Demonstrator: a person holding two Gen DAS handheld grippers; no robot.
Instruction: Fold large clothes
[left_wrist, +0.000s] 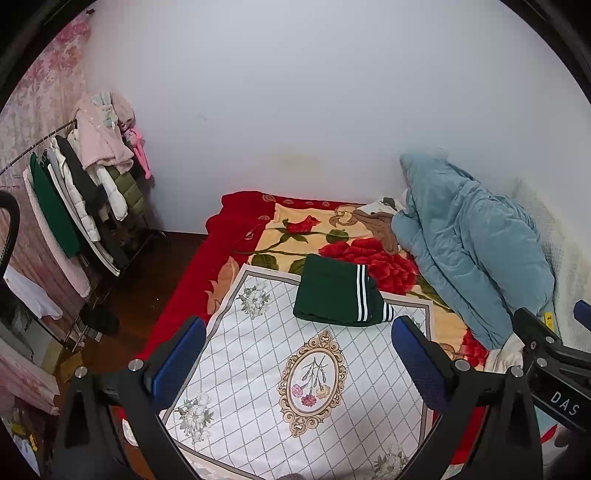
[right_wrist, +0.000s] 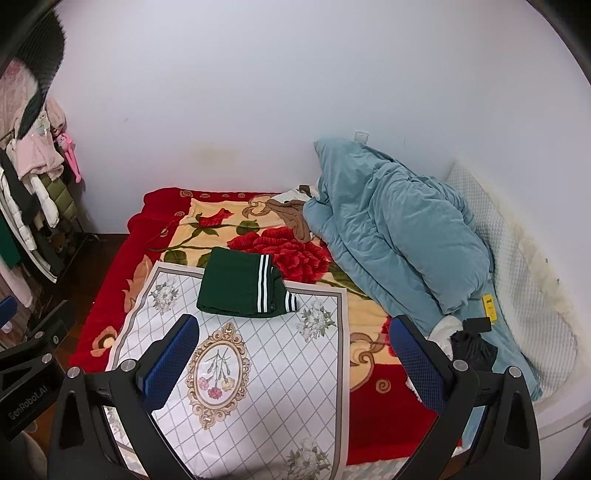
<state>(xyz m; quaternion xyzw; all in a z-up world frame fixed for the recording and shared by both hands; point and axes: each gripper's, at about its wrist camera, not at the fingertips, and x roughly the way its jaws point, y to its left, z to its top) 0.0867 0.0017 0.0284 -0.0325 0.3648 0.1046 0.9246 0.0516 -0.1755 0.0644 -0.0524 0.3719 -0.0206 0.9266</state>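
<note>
left wrist view:
my left gripper (left_wrist: 299, 354): fingers spread wide, holding nothing, held above the white floral mat (left_wrist: 258, 369)
target: folded dark green garment (left_wrist: 338, 293) with white stripes, centre frame, above and slightly right of my finger gap
lie: on the mat's far edge, partly over onto the red rose blanket (left_wrist: 332, 236)
long axis: runs left-right across frame, striped end at right
other tool: right gripper body at right edge, fingertips not clear here

right wrist view:
my right gripper (right_wrist: 295, 350): fingers spread, empty, above the mat
target: same green garment (right_wrist: 240, 284), upper centre, left of my finger gap
striped end: points toward frame right, my side
blue duvet (right_wrist: 399, 229): bunched at right, clear of the garment

judgement: neither hand clearly nearer; garment already looks folded.
</note>
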